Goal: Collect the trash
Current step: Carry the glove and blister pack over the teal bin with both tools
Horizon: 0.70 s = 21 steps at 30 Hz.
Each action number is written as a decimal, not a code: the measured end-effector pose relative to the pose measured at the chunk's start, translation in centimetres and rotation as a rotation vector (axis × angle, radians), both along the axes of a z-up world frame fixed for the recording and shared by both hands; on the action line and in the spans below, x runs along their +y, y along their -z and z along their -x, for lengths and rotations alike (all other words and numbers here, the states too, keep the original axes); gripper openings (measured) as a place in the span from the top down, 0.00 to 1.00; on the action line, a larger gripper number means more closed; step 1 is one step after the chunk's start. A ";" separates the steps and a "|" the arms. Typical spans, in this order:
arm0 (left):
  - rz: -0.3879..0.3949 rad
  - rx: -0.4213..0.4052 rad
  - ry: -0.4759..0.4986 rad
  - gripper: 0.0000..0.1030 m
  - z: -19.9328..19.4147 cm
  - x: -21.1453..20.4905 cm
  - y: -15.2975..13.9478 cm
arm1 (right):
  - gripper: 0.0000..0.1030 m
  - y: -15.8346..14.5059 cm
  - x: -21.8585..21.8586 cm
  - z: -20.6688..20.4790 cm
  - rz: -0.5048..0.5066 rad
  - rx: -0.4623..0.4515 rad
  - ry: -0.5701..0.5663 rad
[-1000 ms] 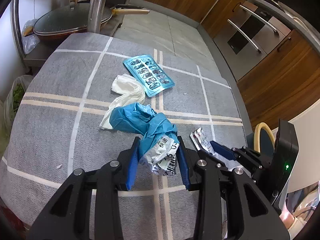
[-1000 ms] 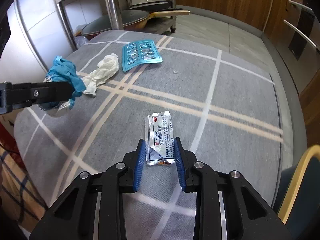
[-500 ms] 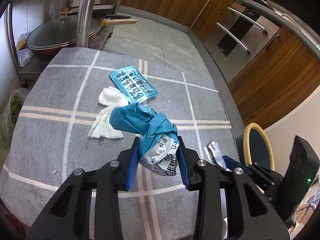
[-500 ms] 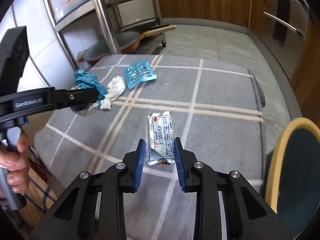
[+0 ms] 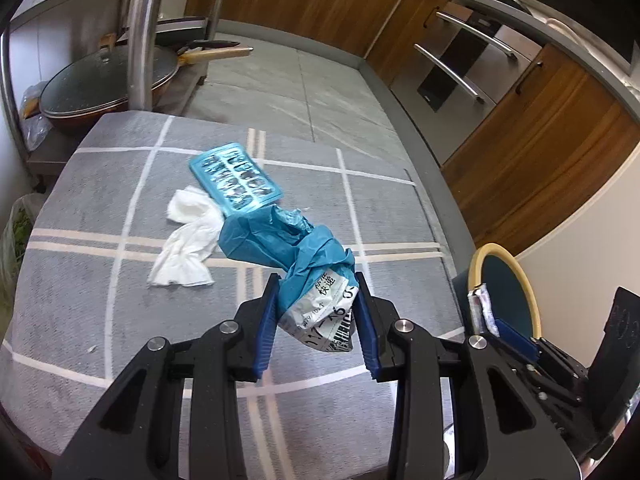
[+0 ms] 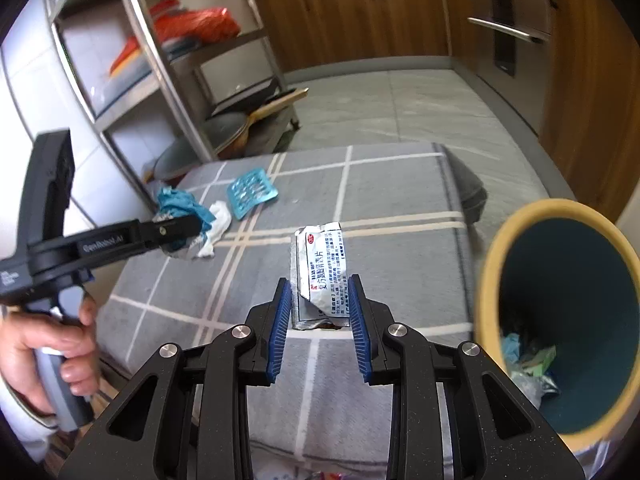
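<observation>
My left gripper (image 5: 316,316) is shut on a crumpled blue wrapper bundle with white printed plastic (image 5: 304,264), held above the grey checked cloth (image 5: 80,280). My right gripper (image 6: 320,312) is shut on a silver medicine sachet (image 6: 322,264), lifted off the cloth, left of the teal bin with a yellow rim (image 6: 560,320). The bin (image 5: 508,280) also shows in the left wrist view, with the sachet (image 5: 478,308) in front of it. A white tissue (image 5: 184,248) and a blue blister tray (image 5: 236,184) lie on the cloth.
The bin holds several pieces of trash (image 6: 528,364). A metal shelf rack (image 6: 160,64) with a lidded wok (image 5: 100,84) stands beyond the cloth's far left. Wooden cabinets (image 5: 540,120) line the right. The left gripper's hand (image 6: 44,356) shows at left.
Both grippers have risen and pulled back with their loads. The right gripper has swung toward the bin, which now shows large at its right.
</observation>
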<state>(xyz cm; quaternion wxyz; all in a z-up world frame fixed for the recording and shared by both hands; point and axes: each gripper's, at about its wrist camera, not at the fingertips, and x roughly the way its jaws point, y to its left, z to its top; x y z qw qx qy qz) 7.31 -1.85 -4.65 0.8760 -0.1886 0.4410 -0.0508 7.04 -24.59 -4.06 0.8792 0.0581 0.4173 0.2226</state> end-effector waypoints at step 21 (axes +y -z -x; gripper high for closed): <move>0.019 -0.064 0.184 0.66 -0.5 -7.6 -2.1 | 0.70 -2.0 -9.3 2.7 -0.061 -0.045 0.252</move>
